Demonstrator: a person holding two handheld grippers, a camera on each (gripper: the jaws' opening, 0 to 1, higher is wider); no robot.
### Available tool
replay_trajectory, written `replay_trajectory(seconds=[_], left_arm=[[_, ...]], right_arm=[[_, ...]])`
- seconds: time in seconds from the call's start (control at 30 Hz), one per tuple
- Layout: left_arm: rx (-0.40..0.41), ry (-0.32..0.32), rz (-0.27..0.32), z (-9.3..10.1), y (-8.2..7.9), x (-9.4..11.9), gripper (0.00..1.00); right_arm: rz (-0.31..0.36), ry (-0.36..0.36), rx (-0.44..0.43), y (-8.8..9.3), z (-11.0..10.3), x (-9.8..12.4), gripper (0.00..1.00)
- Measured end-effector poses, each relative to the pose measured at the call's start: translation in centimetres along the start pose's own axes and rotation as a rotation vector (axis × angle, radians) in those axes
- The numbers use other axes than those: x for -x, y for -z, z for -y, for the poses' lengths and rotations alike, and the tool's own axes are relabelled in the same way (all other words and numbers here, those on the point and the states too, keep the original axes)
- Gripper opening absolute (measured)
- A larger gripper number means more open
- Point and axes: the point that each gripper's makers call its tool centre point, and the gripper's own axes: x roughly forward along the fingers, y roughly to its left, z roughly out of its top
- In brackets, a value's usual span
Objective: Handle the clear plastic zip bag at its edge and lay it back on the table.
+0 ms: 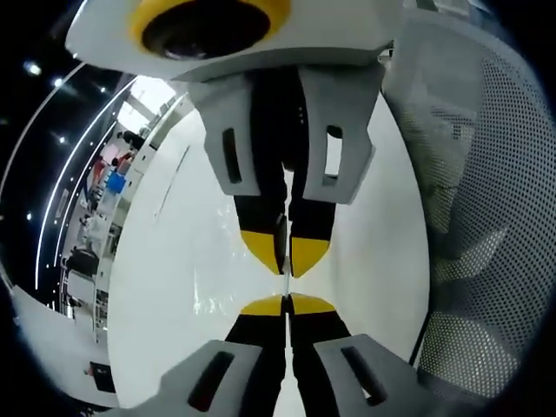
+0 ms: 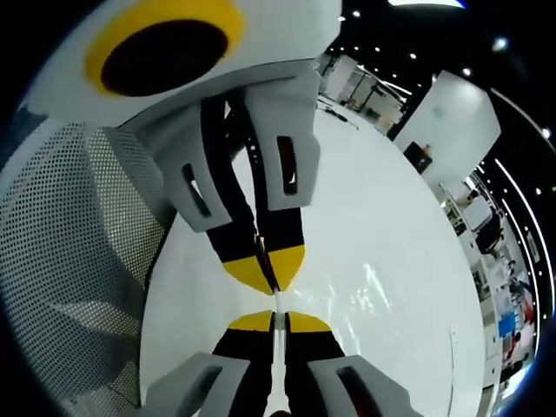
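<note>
The clear plastic zip bag [image 1: 211, 297] is hard to see against the white table [image 1: 165, 226]; only faint glints mark it. My left gripper [image 1: 287, 301] rises from the bottom of the left gripper view, its yellow-tipped jaws shut on the bag's thin edge. Tip to tip with it from above is my right gripper [image 1: 285, 261], also shut on that edge. In the right gripper view, my right gripper [image 2: 276, 320] holds a pale strip of the bag [image 2: 360, 295] between its jaws, with the left gripper [image 2: 268, 276] opposite and nearly touching.
A grey mesh chair back [image 1: 486, 217] stands close beside the table, also seen in the right gripper view [image 2: 78, 243]. The white table [image 2: 391, 200] stretches away towards a room with desks, shelves and ceiling lights.
</note>
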Motion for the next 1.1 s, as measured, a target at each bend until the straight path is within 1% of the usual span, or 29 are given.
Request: replay_trajectory(seconds=[0.13,0.63,1.1], left_arm=[[0.002,-0.001,-0.005,0.0,0.2,0.0,0.00],[0.001,0.000,-0.013,0.0,0.5,0.1,0.00],[0.002,0.006,-0.023,0.1,0.9,0.3,0.00]], right_arm=[[-0.008,0.002,0.000,0.4,0.1,0.0,0.00],[-0.022,0.010,0.003,1.0,0.2,0.7,0.00],[-0.029,0.010,0.002,1.4,0.2,0.8,0.00]])
